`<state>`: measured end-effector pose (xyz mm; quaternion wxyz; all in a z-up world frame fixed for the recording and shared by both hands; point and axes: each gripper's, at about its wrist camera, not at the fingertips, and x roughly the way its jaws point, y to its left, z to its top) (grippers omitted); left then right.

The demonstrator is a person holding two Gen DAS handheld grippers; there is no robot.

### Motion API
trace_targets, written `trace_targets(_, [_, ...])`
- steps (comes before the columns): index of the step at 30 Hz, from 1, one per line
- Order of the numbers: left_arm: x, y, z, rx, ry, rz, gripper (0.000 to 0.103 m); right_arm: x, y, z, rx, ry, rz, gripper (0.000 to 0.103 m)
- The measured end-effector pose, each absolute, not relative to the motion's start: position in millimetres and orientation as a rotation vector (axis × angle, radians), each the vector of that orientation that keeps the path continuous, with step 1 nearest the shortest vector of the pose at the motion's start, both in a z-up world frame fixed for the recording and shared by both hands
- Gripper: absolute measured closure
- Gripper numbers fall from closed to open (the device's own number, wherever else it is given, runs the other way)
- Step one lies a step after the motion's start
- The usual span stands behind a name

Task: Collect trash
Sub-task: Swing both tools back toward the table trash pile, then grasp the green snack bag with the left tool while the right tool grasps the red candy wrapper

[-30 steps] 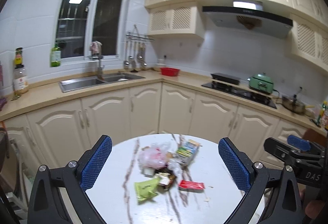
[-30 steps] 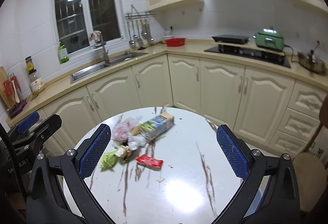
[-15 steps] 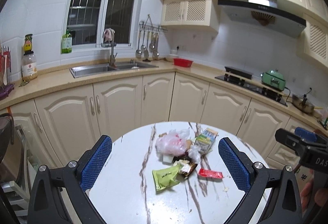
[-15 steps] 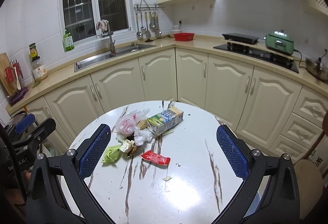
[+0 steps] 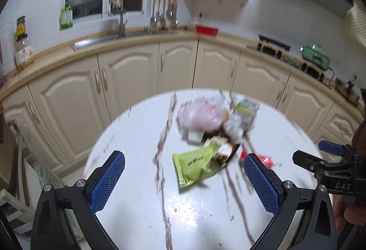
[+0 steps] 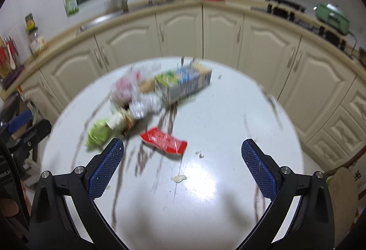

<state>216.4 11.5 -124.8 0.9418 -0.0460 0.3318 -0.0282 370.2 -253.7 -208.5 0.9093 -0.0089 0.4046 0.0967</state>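
Both grippers over the round table (image 5: 128, 181), fingers spread wide, nothing held — left gripper (image 5: 184, 183), right gripper (image 6: 182, 171). Trash pile mid-table: green wrapper (image 5: 194, 164), red packet (image 6: 163, 140), carton (image 6: 183, 83), pink bag (image 5: 199, 113) — all clear of the fingers. Frames blurred.

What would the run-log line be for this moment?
phase: approach | left gripper: open, empty | right gripper: open, empty | trash pile: untouched on round table | nearest: green wrapper, red packet
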Motion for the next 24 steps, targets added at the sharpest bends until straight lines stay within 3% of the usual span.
trace_targets(16, [319.1,7.5,-175.6,-0.069,0.847,-0.079,0.001,424.5,-236.5,-285.6,-0.091,0.992,0.300,0.020])
trace_targets(18, [331.9,6.4,-178.9,-0.069,0.857,-0.084,0.001,428.5,-234.9,-287.1,-0.103,0.978,0.308,0.023])
trace_targets(20, [344.0,5.7,-182.3,-0.064,0.867,-0.085,0.001,431.7,-232.6,-286.7,-0.113,0.966,0.321,0.034])
trace_targets(22, [355.6,5.7,-186.6,-0.058,0.881,-0.081,0.008,432.8,-228.2,-286.5,-0.146,0.955,0.327,0.044])
trace_targets(24, [364.9,3.9,-192.4,-0.057,0.900,-0.086,0.031,431.3,-223.5,-285.7,-0.185,0.943,0.336,0.054])
